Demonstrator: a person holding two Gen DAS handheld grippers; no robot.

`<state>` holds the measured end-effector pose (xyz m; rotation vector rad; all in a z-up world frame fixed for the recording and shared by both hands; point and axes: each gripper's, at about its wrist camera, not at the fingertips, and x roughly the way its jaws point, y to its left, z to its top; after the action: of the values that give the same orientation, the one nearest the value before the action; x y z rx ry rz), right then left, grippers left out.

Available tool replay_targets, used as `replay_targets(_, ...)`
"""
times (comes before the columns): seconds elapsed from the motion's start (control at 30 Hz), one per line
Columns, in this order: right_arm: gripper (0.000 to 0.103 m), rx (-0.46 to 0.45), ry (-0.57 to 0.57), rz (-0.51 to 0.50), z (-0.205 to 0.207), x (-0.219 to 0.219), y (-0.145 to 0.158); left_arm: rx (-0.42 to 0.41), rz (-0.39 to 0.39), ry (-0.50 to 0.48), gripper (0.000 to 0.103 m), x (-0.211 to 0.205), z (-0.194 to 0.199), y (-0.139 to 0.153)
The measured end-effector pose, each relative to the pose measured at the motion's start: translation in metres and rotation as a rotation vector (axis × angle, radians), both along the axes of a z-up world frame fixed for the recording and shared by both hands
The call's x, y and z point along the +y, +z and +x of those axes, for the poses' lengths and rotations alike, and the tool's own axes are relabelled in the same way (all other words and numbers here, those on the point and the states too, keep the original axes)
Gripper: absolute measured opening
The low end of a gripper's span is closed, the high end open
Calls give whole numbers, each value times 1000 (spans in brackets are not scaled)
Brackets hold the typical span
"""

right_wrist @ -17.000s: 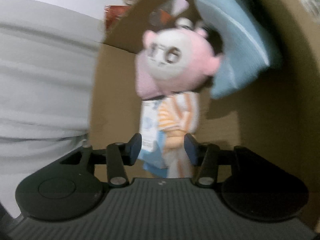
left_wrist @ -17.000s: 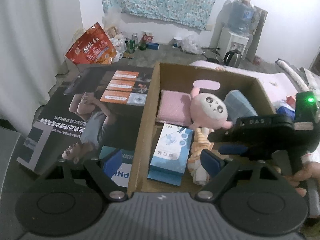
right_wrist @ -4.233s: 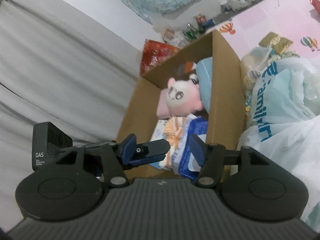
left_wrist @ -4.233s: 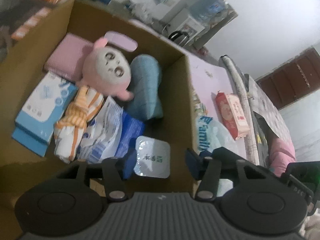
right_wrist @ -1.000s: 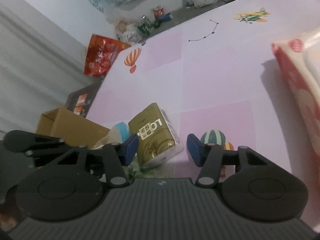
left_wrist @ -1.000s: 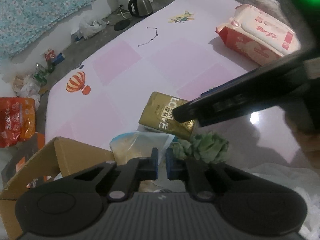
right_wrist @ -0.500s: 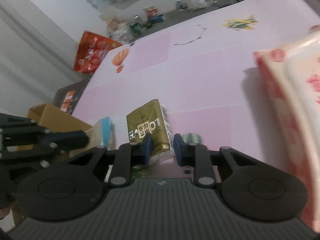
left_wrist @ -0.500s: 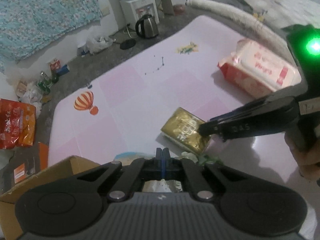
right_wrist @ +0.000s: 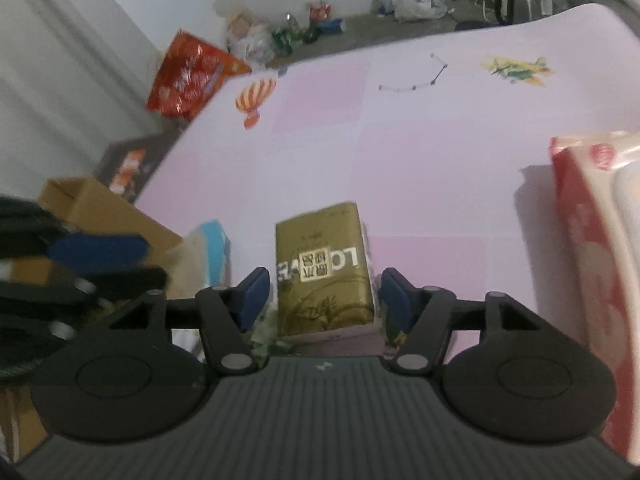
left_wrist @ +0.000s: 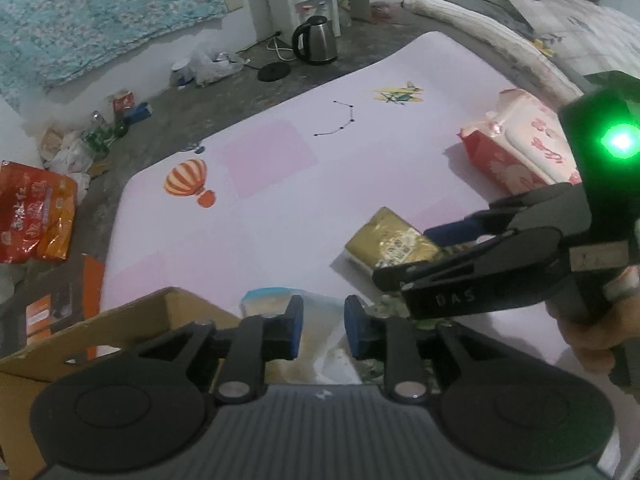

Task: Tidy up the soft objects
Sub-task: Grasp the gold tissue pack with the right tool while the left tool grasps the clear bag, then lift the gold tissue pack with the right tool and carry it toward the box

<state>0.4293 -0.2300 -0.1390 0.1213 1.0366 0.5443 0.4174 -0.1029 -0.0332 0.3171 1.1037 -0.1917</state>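
A gold tissue pack (right_wrist: 320,272) lies on the pink mat (right_wrist: 420,152). My right gripper (right_wrist: 324,294) straddles it with its jaws opening, and a small gap shows at each pad. From the left wrist view the right gripper (left_wrist: 404,256) reaches in from the right over the gold pack (left_wrist: 390,246). My left gripper (left_wrist: 320,328) hangs over a clear plastic bag with a blue top (left_wrist: 272,300), its jaws opening a little without pressing on the bag. A cardboard box (left_wrist: 120,328) shows one corner at the lower left.
A red-and-white wipes pack (left_wrist: 516,148) lies on the mat at the right. Something green and crumpled (right_wrist: 264,328) lies beside the gold pack. Off the mat are a kettle (left_wrist: 316,42), a red snack bag (left_wrist: 32,216) and floor litter. A hand (left_wrist: 592,340) holds the right gripper.
Both grippers closed fully half a second ago and have since parted again. The right jaws now stand on either side of the gold pack. The left gripper has risen a little.
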Motion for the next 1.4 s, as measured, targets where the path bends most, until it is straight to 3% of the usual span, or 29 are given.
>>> replay_targets(0.07, 62, -19, 18, -25, -1, 5, 0, -1, 6, 2, 28, 1, -1, 1)
replay_targets(0.13, 52, -36, 26, -53, -4, 6, 1, 5, 9, -7, 32, 0, -2, 2)
replay_targets(0.27, 49, -40, -50, -36, -10, -12, 3, 22, 21, -46, 50, -12, -3, -3)
replay_targets(0.37, 48, -58, -120, 69, -22, -37, 10, 27, 56, -87, 60, -25, -4, -11)
replay_targets(0.6, 49, -152, -174, 279, -73, -81, 31, 55, 145, -70, 60, -35, 14, -38)
replay_targets(0.67, 49, -164, -181, 334, -86, -88, 34, 51, 188, -52, 57, -34, 19, -44)
replay_targets(0.93, 50, -150, -216, 404, -123, -103, 33, 70, 166, -35, 45, -34, 21, -45)
replay_targets(0.97, 50, -148, -219, 415, -126, -105, 33, 70, 162, -35, 41, -34, 20, -44)
replay_targets(1.03, 50, -149, -228, 432, -132, -108, 34, 63, 150, -43, 13, -35, 17, -40)
replay_targets(1.4, 50, -171, -268, 490, -155, -122, 40, -35, 97, -79, 11, -44, -13, 8)
